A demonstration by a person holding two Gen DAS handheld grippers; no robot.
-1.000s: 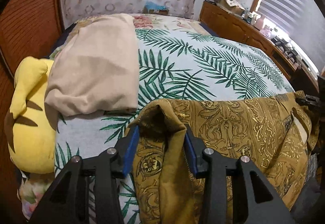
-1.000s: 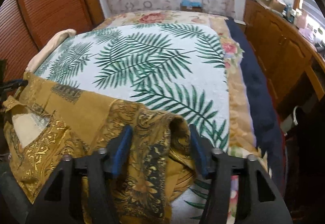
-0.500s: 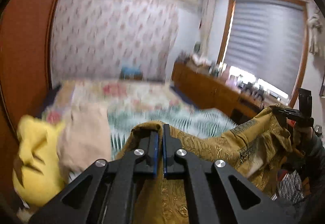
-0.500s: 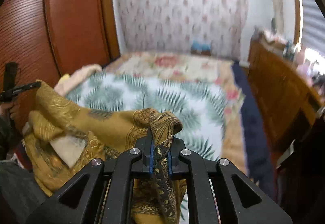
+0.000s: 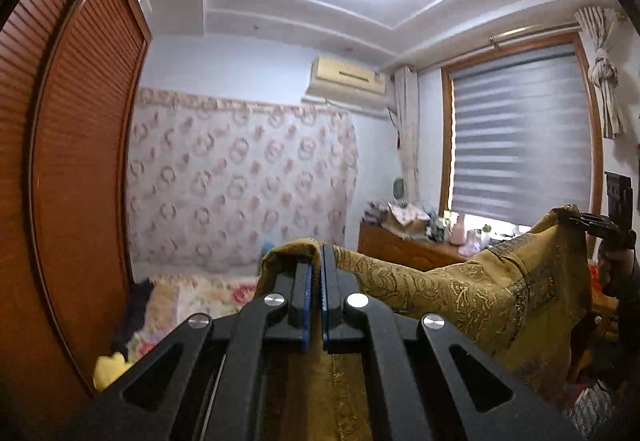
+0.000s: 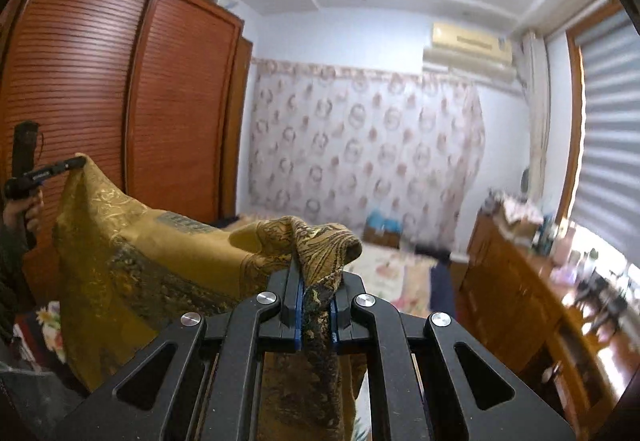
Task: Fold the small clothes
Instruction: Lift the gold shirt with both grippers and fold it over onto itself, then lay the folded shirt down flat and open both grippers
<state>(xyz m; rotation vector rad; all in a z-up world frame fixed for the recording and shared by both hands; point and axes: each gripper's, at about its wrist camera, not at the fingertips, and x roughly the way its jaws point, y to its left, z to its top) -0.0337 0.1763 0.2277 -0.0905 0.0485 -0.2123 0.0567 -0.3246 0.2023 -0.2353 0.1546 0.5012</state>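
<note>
Gold paisley garment [image 5: 460, 293], sagging between both pinching grippers

garment [image 5: 460, 293]: gold-patterned woven cloth, faint sheen
wardrobe [image 6: 100, 89] behind garment: slatted reddish wood, matt

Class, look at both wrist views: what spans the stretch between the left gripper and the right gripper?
Only the gold patterned garment. It is clamped in the left gripper and the right gripper and hangs between them, sagging in the middle. Both wrist views show it.

Home bedroom, floral bed [image 5: 208, 293], louvred wardrobe [image 6: 120, 101], air conditioner [image 5: 348, 79], window blind [image 5: 520, 137]
</note>
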